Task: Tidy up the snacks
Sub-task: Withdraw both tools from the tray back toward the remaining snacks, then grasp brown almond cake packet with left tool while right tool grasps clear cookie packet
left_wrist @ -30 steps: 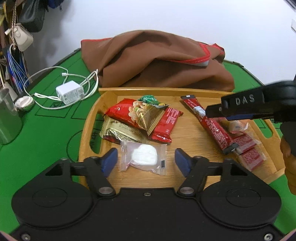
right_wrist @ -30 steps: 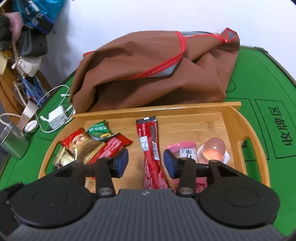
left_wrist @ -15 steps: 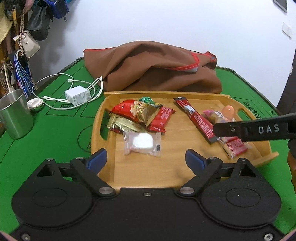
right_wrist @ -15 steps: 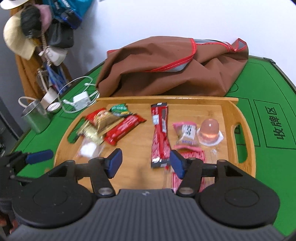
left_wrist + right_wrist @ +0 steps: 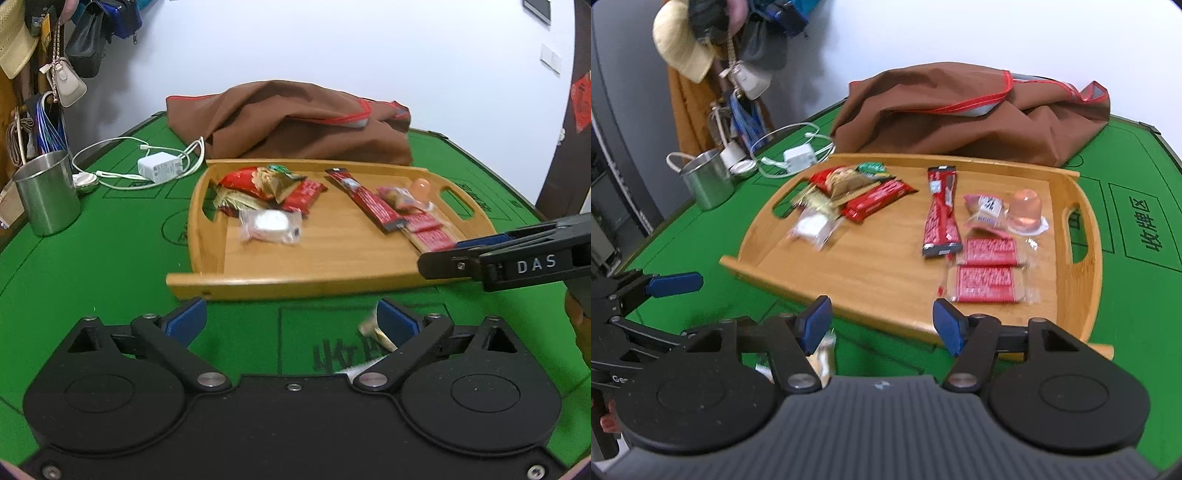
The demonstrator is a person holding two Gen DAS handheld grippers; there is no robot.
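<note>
Both tools are seen clear of the oval wooden tray, over the green felt table. The left hand-held gripper has just been spread wide, empty; the right hand-held gripper has been opened partway, empty too. The foil-wrapped snacks are laid on the tray; a further reach would be called for only if one were misplaced.

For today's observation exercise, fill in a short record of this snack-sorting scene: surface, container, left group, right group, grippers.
surface: green felt table
container: wooden tray with handle cut-outs
left group: red packets, clear-wrapped white snack
right group: long red stick pack, jelly cup, two red wafer packs
grippers: left gripper and right gripper open, empty, jaws just widened
</note>
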